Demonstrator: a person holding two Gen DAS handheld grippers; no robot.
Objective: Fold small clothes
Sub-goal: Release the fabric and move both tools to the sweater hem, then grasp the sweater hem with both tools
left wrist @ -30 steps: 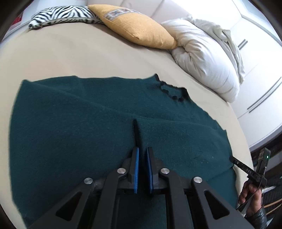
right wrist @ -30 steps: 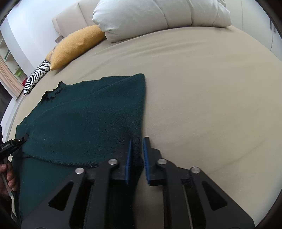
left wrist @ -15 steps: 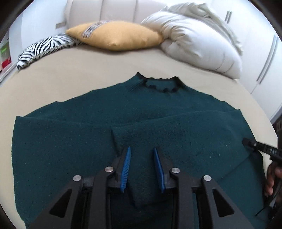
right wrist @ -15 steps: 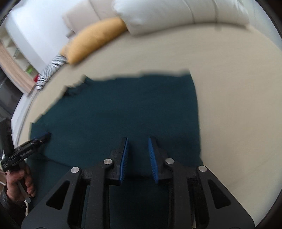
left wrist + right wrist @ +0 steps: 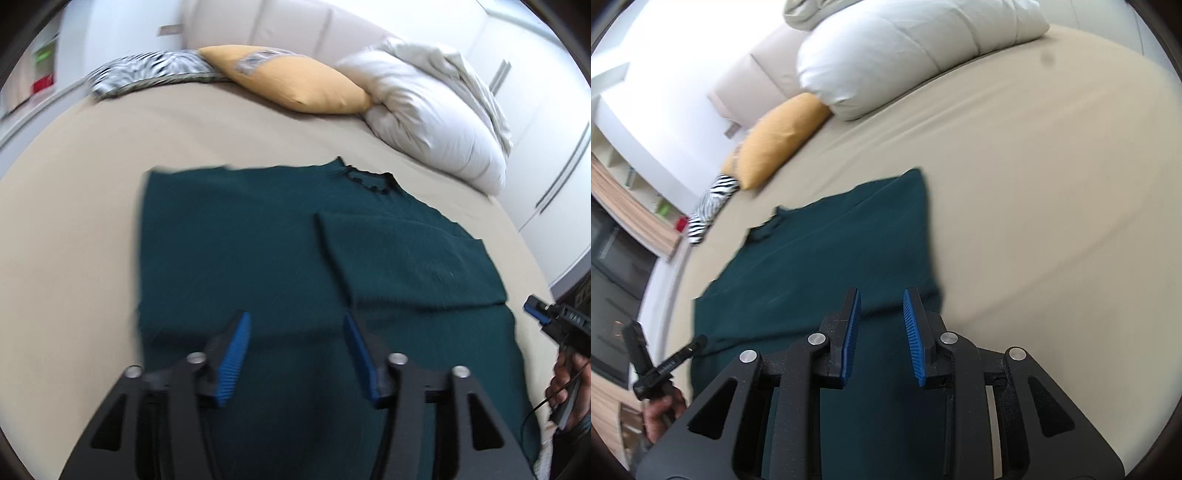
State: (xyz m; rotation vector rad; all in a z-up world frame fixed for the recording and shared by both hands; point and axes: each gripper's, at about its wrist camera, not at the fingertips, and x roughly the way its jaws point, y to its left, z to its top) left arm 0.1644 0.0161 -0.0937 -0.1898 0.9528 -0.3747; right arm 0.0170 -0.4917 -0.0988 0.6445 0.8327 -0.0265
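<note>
A dark teal knit sweater lies flat on the beige bed, neckline toward the pillows, with both sleeves folded in over the body. My left gripper hovers above the sweater's lower middle, its jaws opening, nothing between the blue pads. In the right wrist view the same sweater lies below my right gripper, whose jaws are opening with nothing between them. The right gripper also shows at the sweater's right edge, held by a hand; the left gripper shows at the sweater's left edge.
A zebra-print cushion, a mustard cushion and a white duvet pillow lie along the headboard. White wardrobe doors stand to the right. Bare beige sheet stretches right of the sweater.
Both grippers let go of the sweater's folded sleeves and opened, the left one much wider. Both pulled back and rose off the cloth, and the sleeves now rest on the body.
</note>
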